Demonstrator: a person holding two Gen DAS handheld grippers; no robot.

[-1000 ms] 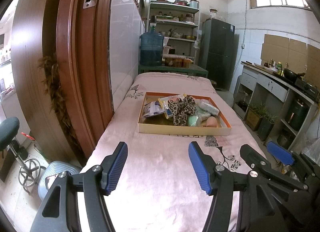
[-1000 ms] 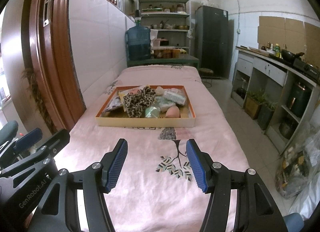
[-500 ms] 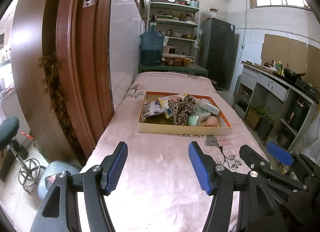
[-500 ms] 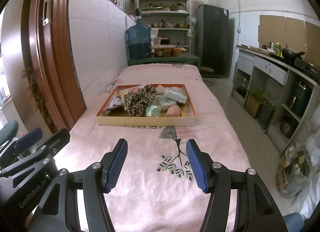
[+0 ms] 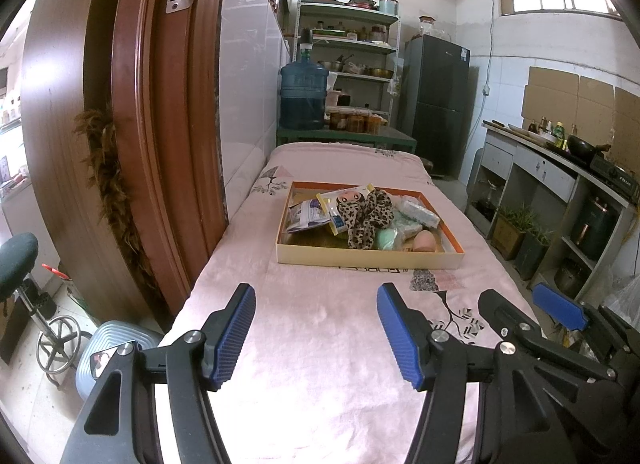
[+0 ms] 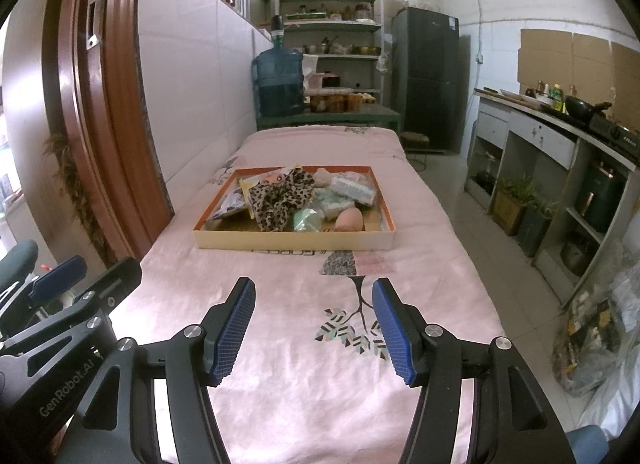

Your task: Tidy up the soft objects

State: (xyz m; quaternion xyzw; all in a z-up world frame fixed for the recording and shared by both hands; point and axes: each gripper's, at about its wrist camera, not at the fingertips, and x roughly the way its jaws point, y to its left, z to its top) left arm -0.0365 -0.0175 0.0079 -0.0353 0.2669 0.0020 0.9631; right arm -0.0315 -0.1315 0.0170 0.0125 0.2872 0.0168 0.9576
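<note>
Two handheld grippers are hovering side by side over the near end of a pink-covered table [image 5: 320,344], the left gripper [image 5: 316,334] and the right gripper [image 6: 314,330] each with blue pads spread apart and nothing between them. Toward the table's far end, a shallow orange-rimmed tray [image 6: 294,241] is holding a leopard-print cloth [image 6: 280,200], a pink sponge [image 6: 349,219] and soft packets.

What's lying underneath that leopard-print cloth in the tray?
The leopard-print cloth drapes over a yellow-edged packet and part of a mint-green round thing in the tray. Whatever else lies beneath its middle is covered and cannot be made out.
</note>
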